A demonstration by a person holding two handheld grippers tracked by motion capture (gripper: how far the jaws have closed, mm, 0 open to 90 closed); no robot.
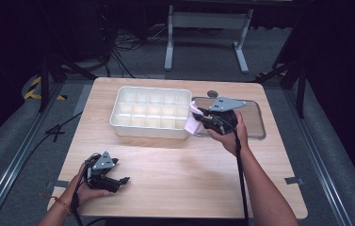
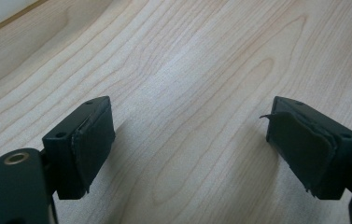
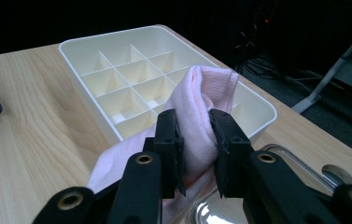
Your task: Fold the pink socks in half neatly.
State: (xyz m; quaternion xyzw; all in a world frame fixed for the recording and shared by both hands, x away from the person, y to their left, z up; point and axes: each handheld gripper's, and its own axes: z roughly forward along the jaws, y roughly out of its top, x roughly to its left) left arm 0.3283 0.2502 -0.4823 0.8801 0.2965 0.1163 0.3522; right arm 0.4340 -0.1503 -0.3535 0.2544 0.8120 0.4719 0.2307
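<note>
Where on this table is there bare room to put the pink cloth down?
The widest bare wood lies in front of the white divided plastic tray, between the two hands. A narrower strip runs left of the tray. It is crowded at the tray's right end, where the right tongs pinch the pink cloth beside the clear lid.

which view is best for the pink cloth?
The right gripper view: the pink cloth sits close up, pinched between the right hand-held gripper pads, with the white divided tray behind. The high view shows the cloth small at the tray's right end. The left gripper view looks at bare table.
</note>
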